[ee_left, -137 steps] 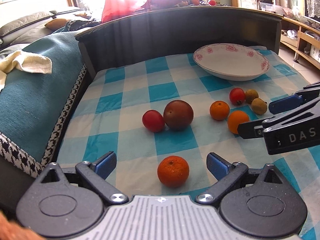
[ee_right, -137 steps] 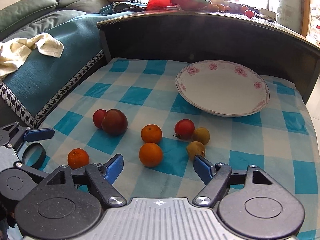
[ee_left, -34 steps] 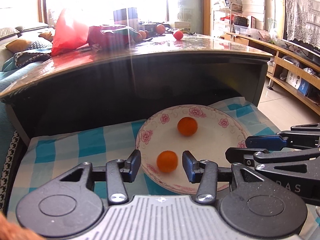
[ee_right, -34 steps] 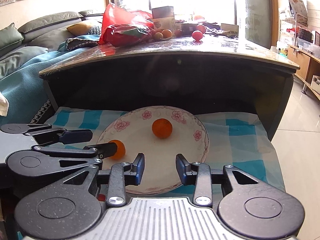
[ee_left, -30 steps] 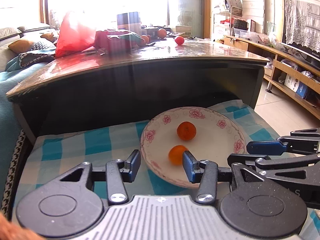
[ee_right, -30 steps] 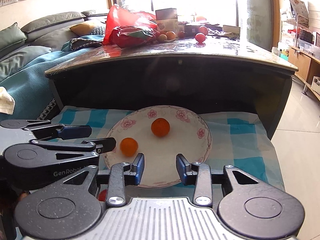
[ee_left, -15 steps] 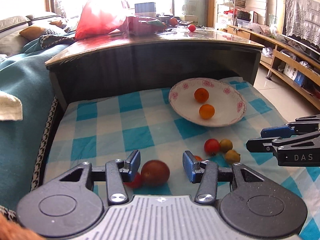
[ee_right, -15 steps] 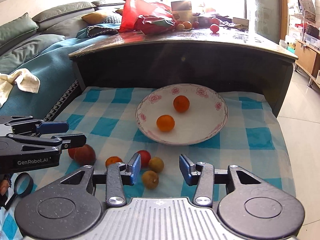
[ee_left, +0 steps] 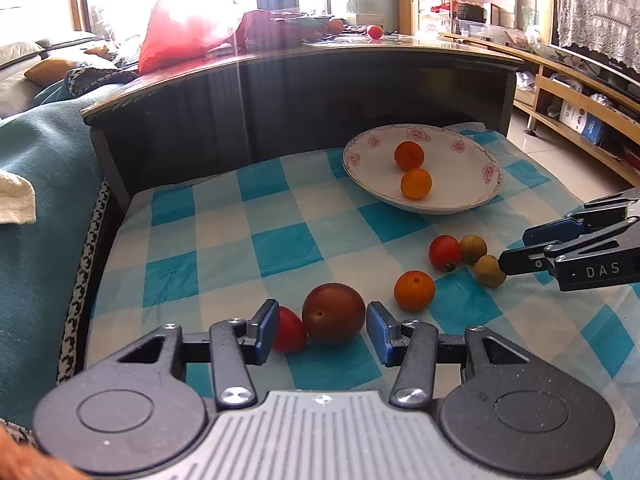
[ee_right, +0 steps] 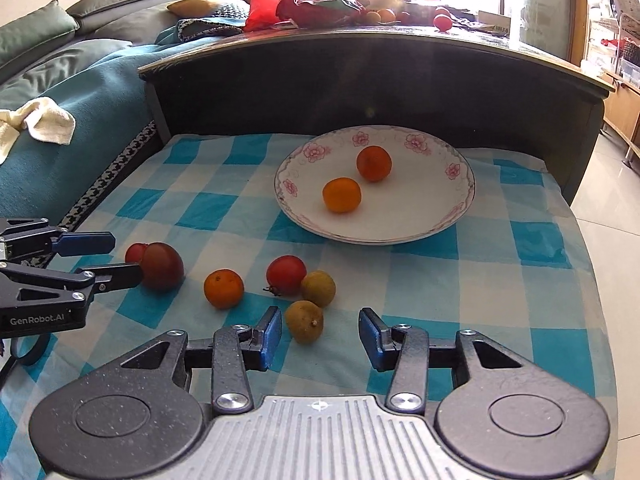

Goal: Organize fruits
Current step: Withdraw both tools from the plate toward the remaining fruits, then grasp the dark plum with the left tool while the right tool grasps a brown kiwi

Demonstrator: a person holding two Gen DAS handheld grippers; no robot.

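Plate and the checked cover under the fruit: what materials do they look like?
Plate: likely glazed ceramic, or melamine; glossy white, printed pink flowers around the rim, thin dark edge line. Checked cover: woven fabric, matte; soft creases and it drapes over the edge.

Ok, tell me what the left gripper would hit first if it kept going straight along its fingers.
Most likely the large dark red fruit, which sits framed between the open fingers of the left gripper. The small red fruit beside it lies by the left finger and might get clipped; depth is hard to judge.

Left claw (ee_left: pixel 322 330) open around dark plum (ee_left: pixel 333 313), two oranges (ee_left: pixel 416 184) in plate (ee_left: pixel 362 150)
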